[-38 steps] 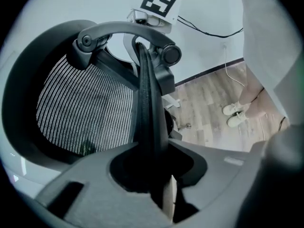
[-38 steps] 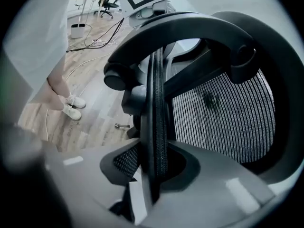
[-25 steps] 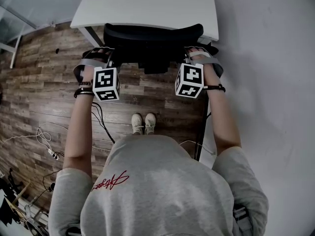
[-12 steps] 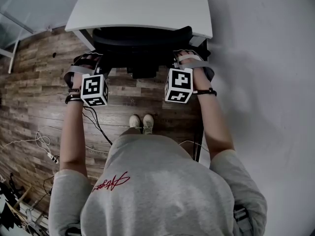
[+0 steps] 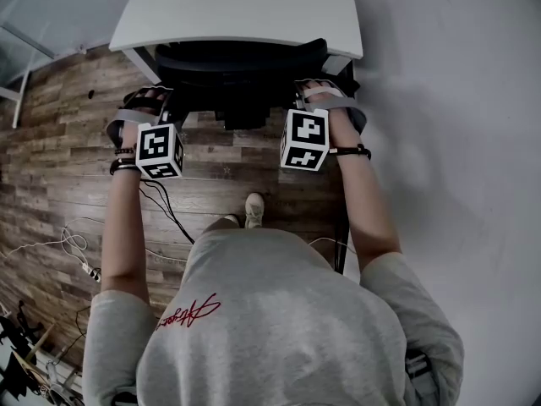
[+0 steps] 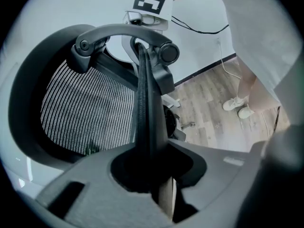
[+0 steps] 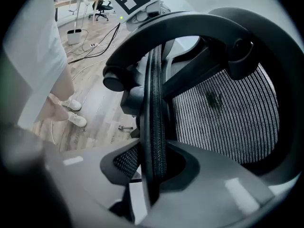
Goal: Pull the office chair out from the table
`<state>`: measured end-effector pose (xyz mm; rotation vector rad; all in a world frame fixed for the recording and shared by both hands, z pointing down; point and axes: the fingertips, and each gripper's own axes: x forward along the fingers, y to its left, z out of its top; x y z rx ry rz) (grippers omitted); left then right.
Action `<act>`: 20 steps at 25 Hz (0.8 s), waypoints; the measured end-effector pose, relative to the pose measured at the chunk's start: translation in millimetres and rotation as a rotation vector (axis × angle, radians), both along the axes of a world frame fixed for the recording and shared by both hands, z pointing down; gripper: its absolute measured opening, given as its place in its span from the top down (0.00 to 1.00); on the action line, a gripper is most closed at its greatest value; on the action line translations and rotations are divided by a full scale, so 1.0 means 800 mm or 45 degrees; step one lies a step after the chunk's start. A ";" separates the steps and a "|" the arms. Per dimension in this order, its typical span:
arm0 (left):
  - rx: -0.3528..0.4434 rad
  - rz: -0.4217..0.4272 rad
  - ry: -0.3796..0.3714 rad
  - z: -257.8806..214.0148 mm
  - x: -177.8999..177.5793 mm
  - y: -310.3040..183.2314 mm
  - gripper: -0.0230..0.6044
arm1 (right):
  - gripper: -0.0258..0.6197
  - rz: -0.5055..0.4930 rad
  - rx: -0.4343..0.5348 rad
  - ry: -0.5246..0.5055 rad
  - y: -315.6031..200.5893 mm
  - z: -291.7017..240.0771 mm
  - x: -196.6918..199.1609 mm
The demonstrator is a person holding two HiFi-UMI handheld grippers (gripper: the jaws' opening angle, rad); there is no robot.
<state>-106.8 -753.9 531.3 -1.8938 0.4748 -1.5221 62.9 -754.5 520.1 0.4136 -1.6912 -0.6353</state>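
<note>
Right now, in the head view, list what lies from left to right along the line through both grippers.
From the left: wooden floor → left gripper → office chair → right gripper → white wall.

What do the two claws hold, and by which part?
The office chair: the left claw grips the left edge of its backrest, the right claw the right edge.

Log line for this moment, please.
left gripper: shut on chair, backrest edge | right gripper: shut on chair, backrest edge | chair: tucked at table
</note>
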 end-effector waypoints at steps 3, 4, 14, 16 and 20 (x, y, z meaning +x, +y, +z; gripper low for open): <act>0.000 0.005 -0.001 0.000 0.000 0.000 0.85 | 0.81 0.010 -0.009 0.001 0.001 0.001 0.000; 0.001 0.006 -0.002 -0.002 -0.001 0.000 0.86 | 0.81 0.012 -0.009 0.004 0.001 0.000 0.001; 0.008 0.030 -0.003 -0.001 -0.014 0.033 0.86 | 0.80 0.059 -0.042 0.016 0.036 0.004 -0.009; 0.028 0.038 -0.006 -0.003 -0.014 0.035 0.86 | 0.80 0.071 -0.055 0.018 0.040 0.004 -0.010; 0.028 0.048 -0.010 0.000 -0.018 0.039 0.86 | 0.80 0.089 -0.071 0.015 0.048 0.007 -0.014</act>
